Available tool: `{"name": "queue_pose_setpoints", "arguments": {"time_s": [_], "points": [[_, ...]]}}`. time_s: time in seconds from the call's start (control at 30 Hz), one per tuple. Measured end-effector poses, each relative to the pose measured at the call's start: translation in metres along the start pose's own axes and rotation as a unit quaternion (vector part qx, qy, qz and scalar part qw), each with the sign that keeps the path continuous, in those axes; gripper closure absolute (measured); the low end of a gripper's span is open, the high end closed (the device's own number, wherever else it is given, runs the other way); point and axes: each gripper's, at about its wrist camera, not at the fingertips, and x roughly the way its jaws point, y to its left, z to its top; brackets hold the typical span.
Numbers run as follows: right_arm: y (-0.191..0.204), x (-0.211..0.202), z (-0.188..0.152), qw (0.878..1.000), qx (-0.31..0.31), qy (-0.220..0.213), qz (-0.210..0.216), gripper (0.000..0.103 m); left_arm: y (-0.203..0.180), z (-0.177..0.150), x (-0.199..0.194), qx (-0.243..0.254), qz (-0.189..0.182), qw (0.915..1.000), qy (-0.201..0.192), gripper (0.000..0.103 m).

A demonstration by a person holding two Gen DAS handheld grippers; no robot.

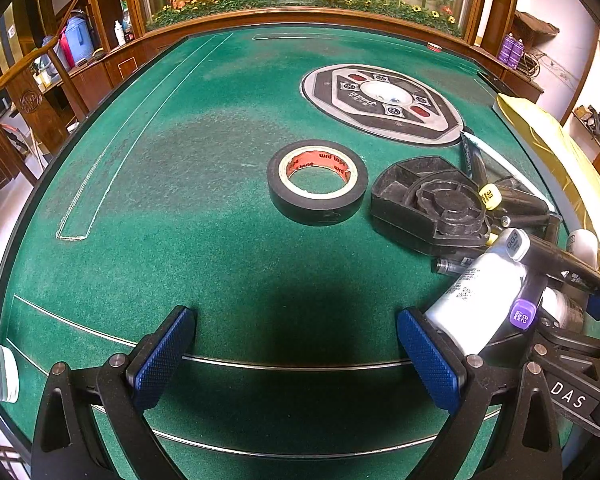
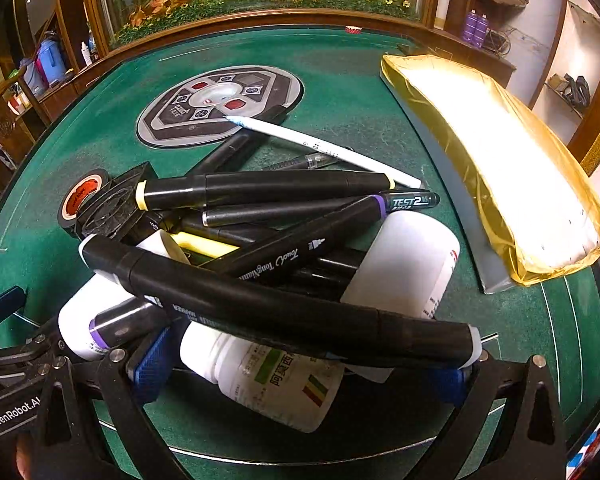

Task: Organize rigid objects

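A pile of black markers [image 2: 260, 196], pens and white pill bottles [image 2: 404, 264] lies on the green table [image 1: 180, 200]. My right gripper [image 2: 300, 376] is open, its blue pads on either side of a labelled white bottle [image 2: 276, 384] that lies under a long black marker [image 2: 284, 308]. My left gripper [image 1: 296, 352] is open and empty over bare felt, left of the pile. A roll of black tape [image 1: 317, 182] and a black plastic tray piece [image 1: 424, 200] lie ahead of it. A white bottle [image 1: 476, 296] leans by its right finger.
A gold-wrapped box [image 2: 500, 160] lies at the right of the pile. A round control panel [image 1: 384, 100] is set in the table's middle. A white pen [image 2: 324, 146] points toward it. A wooden rail and a planter run behind the table.
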Motion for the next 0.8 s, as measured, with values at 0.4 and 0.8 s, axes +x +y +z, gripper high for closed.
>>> {"name": "queue_pose_setpoints", "arguments": {"time_s": [0.4,0.8], "points": [[0.0004,0.0000,-0.0002,1.000,0.000,0.000,0.000,0.000,0.0006,0.0001,0.0002,0.000,0.000,1.0000,0.000,0.001],[0.0007,0.0005,-0.0001,1.000,0.001,0.000,0.000,0.000,0.0021,0.0002,0.0002,-0.001,0.001,1.0000,0.000,0.001]]}}
